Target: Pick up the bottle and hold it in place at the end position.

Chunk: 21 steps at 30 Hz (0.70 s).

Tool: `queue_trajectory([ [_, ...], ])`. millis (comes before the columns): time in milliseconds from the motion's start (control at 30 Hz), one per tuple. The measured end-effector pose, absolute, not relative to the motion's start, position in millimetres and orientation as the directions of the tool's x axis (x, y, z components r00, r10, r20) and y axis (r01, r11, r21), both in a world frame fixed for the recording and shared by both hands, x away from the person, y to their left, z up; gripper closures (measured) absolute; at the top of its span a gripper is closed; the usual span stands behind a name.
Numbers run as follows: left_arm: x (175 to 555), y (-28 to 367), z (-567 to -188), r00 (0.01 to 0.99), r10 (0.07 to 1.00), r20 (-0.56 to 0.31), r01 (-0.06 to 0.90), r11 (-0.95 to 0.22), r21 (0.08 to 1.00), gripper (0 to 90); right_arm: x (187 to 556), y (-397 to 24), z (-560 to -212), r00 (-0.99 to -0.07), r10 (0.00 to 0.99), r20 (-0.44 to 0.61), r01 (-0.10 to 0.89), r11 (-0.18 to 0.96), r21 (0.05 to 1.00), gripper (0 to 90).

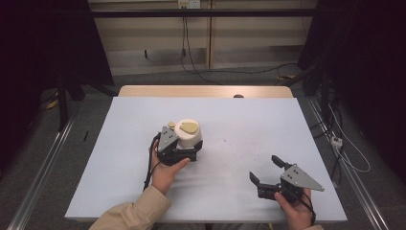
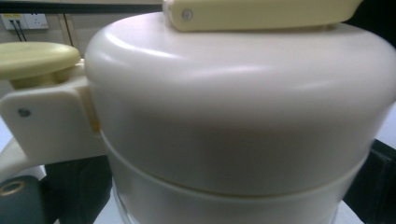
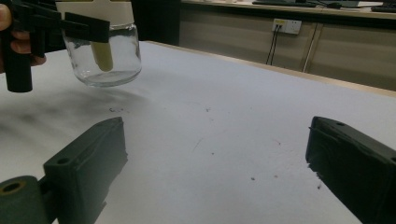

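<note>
On the white table [image 1: 239,129], as the high view has it, a jar [image 1: 188,135] with a cream lid and a pale yellow flap on top sits left of the middle, and the left gripper [image 1: 184,154] is closed around it from the near side, its jaws pressing the jar under the lid. The person's left hand [image 1: 165,172] wraps the gripper's body, a tan sleeve [image 1: 134,213] coming in from the bottom edge. Well apart, near the table's right front corner, the right gripper [image 1: 265,168] lies low over the cloth with its jaws spread wide and nothing between them, a grey three-cornered plate on its top, and the right hand [image 1: 297,211] holds it from behind. Up close in the left gripper view, the cream lid [image 2: 233,107] takes up most of the picture, a yellow knob [image 2: 35,58] stands out at its left on a cream bracket, and the yellow flap [image 2: 261,14] lies across the top; dark jaw parts show at both lower corners, hard against the jar. From the right gripper view, the two black jaws rise far apart over bare white table [image 3: 224,121], and at the upper left the clear glass body of the jar [image 3: 105,56] hangs just above the table, pinched by the left gripper [image 3: 79,25], with a yellow stick visible inside the glass.
</note>
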<state>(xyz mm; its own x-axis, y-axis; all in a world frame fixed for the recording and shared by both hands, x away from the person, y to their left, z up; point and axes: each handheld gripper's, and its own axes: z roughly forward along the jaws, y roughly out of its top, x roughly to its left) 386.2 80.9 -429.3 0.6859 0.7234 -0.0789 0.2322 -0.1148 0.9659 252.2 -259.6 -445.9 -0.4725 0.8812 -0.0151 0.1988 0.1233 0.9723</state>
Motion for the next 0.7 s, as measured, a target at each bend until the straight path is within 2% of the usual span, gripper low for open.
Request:
queue_trajectory([
  [700, 406, 70, -432, 0.684, 0.726, -0.069, 0.239, -0.133, 0.962, 5.1, 252, -260, -445, -0.473, 0.881, -0.018, 0.193, 0.123, 0.973, 4.6],
])
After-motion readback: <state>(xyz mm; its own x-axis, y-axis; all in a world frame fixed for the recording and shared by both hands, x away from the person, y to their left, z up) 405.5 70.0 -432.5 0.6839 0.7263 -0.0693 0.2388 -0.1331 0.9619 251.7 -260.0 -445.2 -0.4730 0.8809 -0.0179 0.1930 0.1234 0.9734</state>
